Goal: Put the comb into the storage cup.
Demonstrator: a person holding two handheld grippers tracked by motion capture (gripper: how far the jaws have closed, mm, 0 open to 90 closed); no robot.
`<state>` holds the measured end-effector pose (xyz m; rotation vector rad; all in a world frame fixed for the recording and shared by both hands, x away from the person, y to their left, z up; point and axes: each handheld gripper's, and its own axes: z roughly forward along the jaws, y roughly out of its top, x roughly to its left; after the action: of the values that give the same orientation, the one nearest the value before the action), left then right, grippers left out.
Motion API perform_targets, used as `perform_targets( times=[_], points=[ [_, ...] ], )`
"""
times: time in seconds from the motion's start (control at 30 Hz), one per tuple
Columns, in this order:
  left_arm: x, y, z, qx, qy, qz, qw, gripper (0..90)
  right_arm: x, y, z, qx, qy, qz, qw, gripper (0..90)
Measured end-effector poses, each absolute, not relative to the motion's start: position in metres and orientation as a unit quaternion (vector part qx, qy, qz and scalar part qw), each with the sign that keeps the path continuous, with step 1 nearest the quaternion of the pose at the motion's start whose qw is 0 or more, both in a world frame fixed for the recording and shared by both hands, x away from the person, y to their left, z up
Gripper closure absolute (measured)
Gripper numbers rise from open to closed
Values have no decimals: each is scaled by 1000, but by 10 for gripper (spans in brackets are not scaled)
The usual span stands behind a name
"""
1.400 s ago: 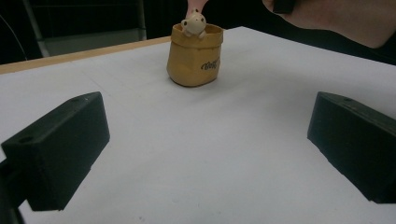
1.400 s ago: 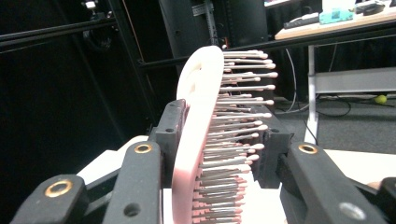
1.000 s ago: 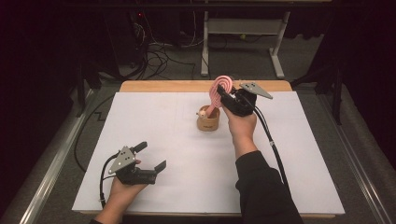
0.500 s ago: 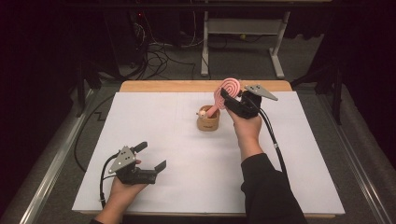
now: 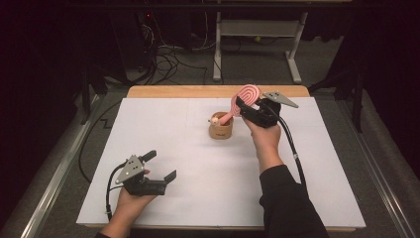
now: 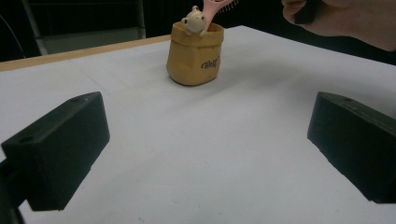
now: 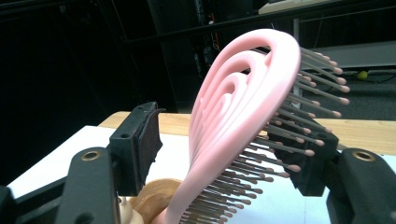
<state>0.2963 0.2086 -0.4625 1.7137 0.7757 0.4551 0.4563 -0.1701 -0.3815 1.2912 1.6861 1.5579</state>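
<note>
The pink hairbrush, a looped plastic head with rows of ball-tipped bristles, stands slanted with its handle in the small tan pouch near the table's far middle (a little cream figure peeks over the soft rim). The right gripper has just been opening: its 2 black jaws flank the brush head, the left pad clear, bristles brushing the other. The left gripper rests on the white sheet, jaws wide apart with nothing between them.
</note>
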Motion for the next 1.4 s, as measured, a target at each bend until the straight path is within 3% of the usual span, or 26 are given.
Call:
perform_targets(
  times=[0.73,1.27,1.4],
  points=[
    [297,209,-465,730,332,191,566,0,455,-180,-388,484,626,559,246,250],
    [298,209,-465,731,332,193,564,0,457,-186,-386,479,632,556,249,16],
    [298,208,-466,732,332,192,563,0,456,-188,-385,477,635,551,255,4]
  ],
)
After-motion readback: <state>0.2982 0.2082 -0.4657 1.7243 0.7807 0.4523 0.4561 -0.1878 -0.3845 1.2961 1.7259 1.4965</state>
